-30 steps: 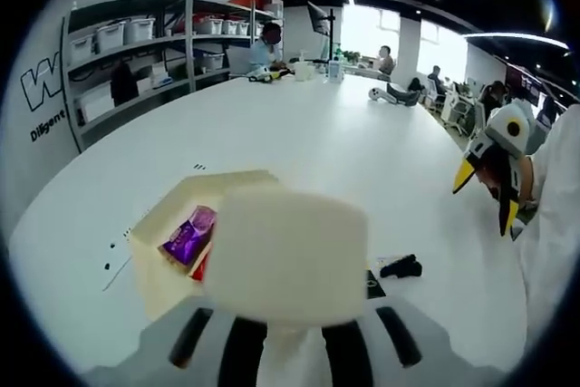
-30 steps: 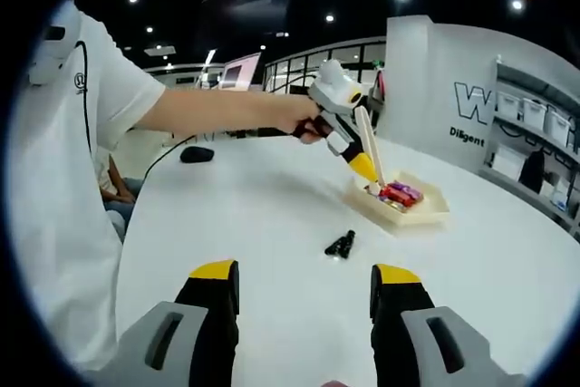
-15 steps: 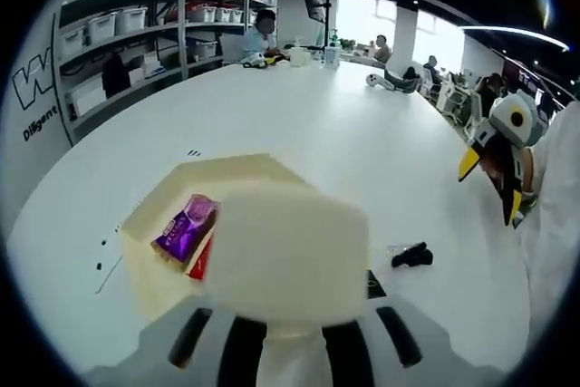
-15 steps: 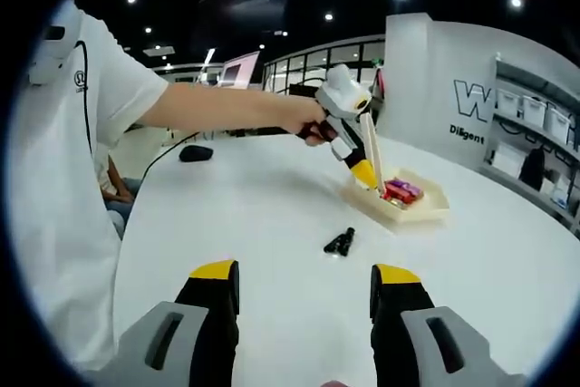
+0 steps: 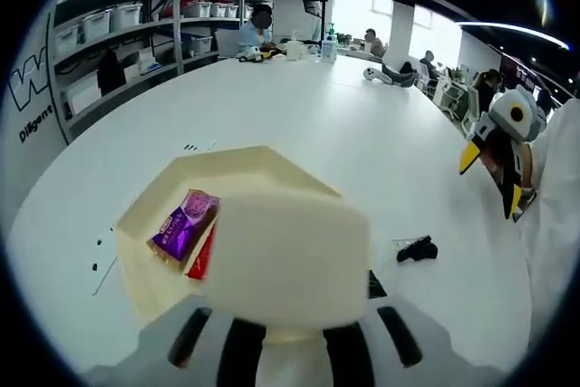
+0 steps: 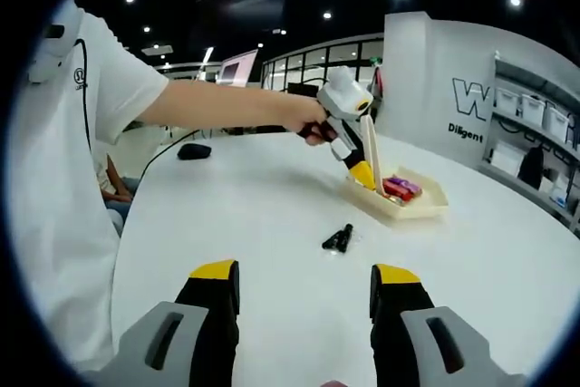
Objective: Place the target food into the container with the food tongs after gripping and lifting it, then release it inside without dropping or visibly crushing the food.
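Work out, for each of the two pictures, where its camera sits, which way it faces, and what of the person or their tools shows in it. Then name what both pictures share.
Left gripper view: rides on the left gripper, looking down past the cream tongs it holds at the tray with a purple packet; the right gripper shows at the right edge.
Right gripper view: rides on the right gripper, low over the white table, jaws apart; the person's arm holds the left gripper over the tray.
Shared: tray, packets, a small black object, the shelving.
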Demonstrator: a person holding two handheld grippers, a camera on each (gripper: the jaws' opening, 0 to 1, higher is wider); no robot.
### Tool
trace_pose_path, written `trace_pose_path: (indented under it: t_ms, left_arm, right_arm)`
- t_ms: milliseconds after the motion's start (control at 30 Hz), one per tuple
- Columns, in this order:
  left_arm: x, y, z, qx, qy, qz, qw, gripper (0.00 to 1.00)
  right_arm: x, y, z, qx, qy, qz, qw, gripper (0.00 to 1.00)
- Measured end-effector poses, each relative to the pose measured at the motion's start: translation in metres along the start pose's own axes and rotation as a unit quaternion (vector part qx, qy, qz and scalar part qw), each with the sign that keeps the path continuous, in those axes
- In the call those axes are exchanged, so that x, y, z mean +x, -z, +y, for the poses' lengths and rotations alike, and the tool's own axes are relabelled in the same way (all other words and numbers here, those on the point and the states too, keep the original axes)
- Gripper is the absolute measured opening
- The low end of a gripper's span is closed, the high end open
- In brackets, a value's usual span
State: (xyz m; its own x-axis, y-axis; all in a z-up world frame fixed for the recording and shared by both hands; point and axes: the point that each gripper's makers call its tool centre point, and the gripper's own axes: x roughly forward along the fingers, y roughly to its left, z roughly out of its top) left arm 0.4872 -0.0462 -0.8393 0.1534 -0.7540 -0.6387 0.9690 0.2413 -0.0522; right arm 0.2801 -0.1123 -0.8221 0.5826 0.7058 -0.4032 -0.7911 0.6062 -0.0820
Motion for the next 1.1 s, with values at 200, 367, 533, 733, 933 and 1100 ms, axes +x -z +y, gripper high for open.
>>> trace_pose_path:
  t_ms: [200,367,533,733,933,1100]
  left_arm:
    - [0.002,-0.001,-0.002,0.002,0.002,-0.001,1.0000,0.19]
    - [0.003,-0.003,-0.002,0.003,0.001,-0.003,1.0000,0.20]
    - [0.000,-0.003,-0.001,-0.001,-0.001,-0.008,1.0000,0.22]
    - [-0.008,-0.007,-0.001,0.000,-0.009,-0.016,0.9998,0.21]
    - [-0.021,-0.013,-0.012,0.009,-0.018,-0.037,0.9991,0.21]
    - [-0.034,-0.018,-0.019,0.017,-0.030,-0.061,0.9976,0.21]
  right_arm:
    - [0.001,0.000,0.000,0.000,0.000,0.001,1.0000,0.54]
    - [0.000,0.001,0.000,0.000,0.001,0.001,1.0000,0.54]
    - [0.000,0.001,0.000,0.000,0.001,0.001,1.0000,0.54]
    - [0.000,0.000,0.001,-0.001,0.000,0.000,1.0000,0.54]
    - [0.000,-0.001,0.001,-0.001,0.001,-0.001,1.0000,0.54]
    - [0.000,-0.002,0.002,-0.003,0.002,-0.002,1.0000,0.54]
